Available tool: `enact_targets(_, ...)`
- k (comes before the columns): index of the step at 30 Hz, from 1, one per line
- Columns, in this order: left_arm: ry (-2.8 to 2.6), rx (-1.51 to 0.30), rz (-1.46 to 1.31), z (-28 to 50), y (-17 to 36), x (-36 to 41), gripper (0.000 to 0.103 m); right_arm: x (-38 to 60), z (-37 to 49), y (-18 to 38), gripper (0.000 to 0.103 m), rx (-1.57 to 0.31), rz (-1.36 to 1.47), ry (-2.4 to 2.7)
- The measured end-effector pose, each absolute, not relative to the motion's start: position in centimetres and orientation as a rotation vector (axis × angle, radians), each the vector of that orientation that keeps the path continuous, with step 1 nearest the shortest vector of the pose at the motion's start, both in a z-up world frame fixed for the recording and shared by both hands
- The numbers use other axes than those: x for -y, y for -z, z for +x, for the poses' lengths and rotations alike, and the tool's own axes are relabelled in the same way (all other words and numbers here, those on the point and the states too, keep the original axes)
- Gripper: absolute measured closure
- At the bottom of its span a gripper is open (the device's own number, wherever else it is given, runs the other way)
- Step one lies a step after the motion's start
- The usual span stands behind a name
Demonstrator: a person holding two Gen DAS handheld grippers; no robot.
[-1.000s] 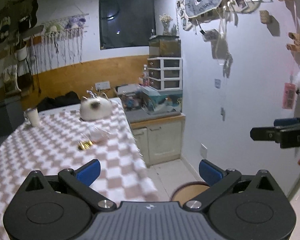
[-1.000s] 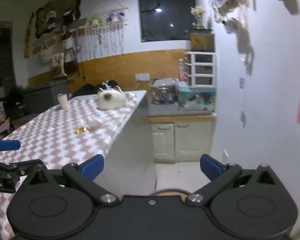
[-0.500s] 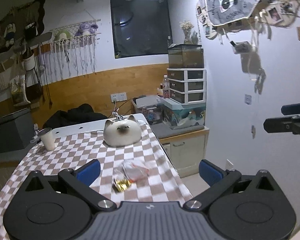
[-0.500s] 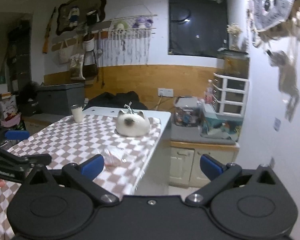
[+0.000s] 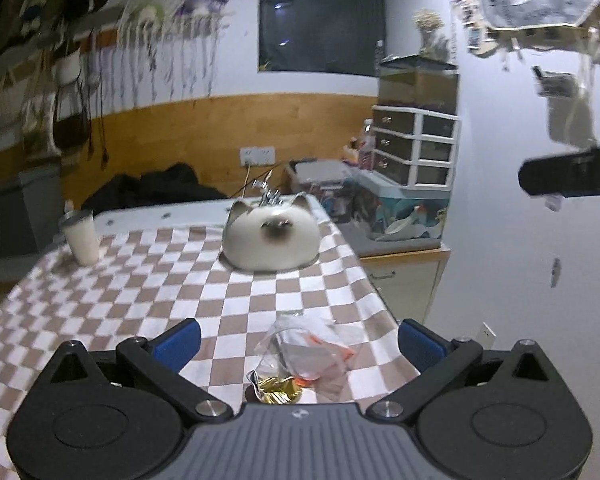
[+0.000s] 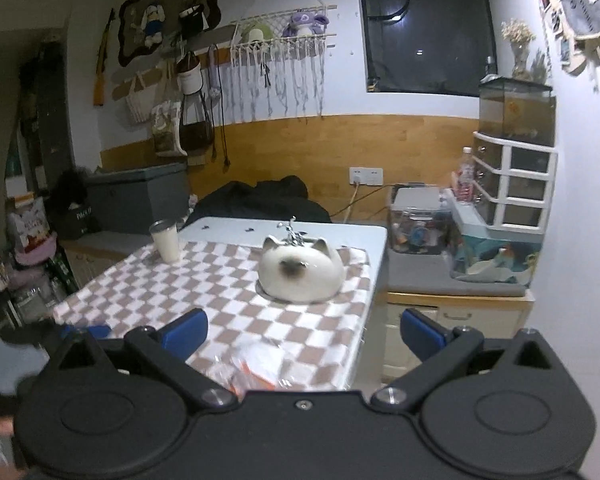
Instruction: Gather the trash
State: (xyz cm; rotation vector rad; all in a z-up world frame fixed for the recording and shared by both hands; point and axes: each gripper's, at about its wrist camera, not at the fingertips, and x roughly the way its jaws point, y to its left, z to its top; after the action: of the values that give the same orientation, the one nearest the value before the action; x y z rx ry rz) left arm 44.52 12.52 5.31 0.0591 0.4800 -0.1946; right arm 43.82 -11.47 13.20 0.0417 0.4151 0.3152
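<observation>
— What are the tongs doing?

— The left gripper (image 5: 298, 344) has its blue fingers (image 5: 176, 342) spread wide with nothing between them. The right gripper (image 6: 304, 332) is spread just as wide, holding nothing either.

— And the trash?

— A crumpled clear plastic wrapper (image 5: 312, 350) with orange marks lies on the checkered tablecloth (image 5: 160, 280), near the cloth's right edge. A bit of gold foil (image 5: 278, 390) sits against the wrapper's near side. Both lie between the left gripper's fingers, low in its view; I can't tell whether the fingers touch the cloth. From the right gripper the wrapper (image 6: 256, 364) shows just above its body, nearer its left finger.

— What else is on the cloth?

— A white cat-shaped holder (image 5: 271, 238) stands well beyond the wrapper, toward the far end, with metal utensils sticking up behind its ears. A white cup (image 5: 80, 236) stands at the far left corner of the cloth.

— Beyond the table?

— Right of the cloth's far end is a low cabinet (image 6: 456, 320) carrying white drawers (image 6: 514, 184) with a glass tank (image 6: 516, 110) on top.
</observation>
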Motion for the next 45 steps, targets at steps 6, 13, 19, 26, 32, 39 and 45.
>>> enact_targets(6,0.212,-0.519,0.026,47.6,-1.1,-13.8,0.000,8.6,48.2,-10.4,0.000,-0.453,0.045,-0.333)
enact_targets(13,0.295,-0.502,0.115,49.1,1.9,-14.8,0.000,4.3,51.1,-5.8,0.000,-0.483,-0.091,-0.394)
enact_targets(19,0.352,-0.535,0.120,49.9,3.3,-15.2,0.001,1.0,54.3,-2.3,0.000,-0.572,-0.125,-0.384)
enact_targets(26,0.384,-0.606,0.180,50.7,5.9,-13.9,0.015,-1.8,56.9,1.4,0.015,-0.617,-0.219,-0.353)
enact_targets(32,0.353,-0.633,0.150,51.6,7.0,-14.6,0.019,-2.5,58.6,3.8,0.047,-0.679,-0.259,-0.339)
enact_targets(39,0.345,-0.623,0.137,51.5,6.8,-14.7,0.022,-2.1,58.1,4.2,0.070,-0.723,-0.263,-0.366)
enact_targets(45,0.397,-0.609,0.117,51.2,6.6,-14.9,0.033,-2.1,56.7,3.6,0.078,-0.729,-0.304,-0.431)
